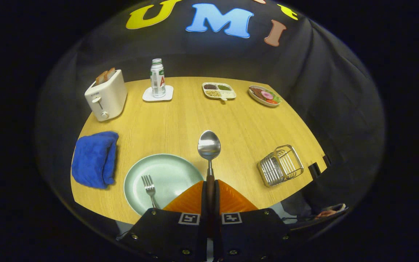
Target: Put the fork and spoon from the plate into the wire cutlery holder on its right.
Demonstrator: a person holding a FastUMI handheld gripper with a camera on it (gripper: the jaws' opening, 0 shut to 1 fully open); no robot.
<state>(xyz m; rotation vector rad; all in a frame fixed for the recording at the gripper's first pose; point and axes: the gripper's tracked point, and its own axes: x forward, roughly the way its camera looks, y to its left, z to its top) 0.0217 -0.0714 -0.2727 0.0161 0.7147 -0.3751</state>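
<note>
My gripper is clamped on the spoon by its handle, bowl pointing ahead. The fork lies on the plate near the tabletop's front edge; the wire cutlery holder sits toward its front right corner.

Fork handle end hidden behind gripper; spoon handle hidden between gripper fingers.

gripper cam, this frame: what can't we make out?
- Fork on the plate: gripper view, handle end hidden behind the tool body.
- Spoon: handle hidden between the tool's closed fingers.
- Wire cutlery holder: inside too small to judge.
- Divided tray and food plate: contents too small to identify.
</note>
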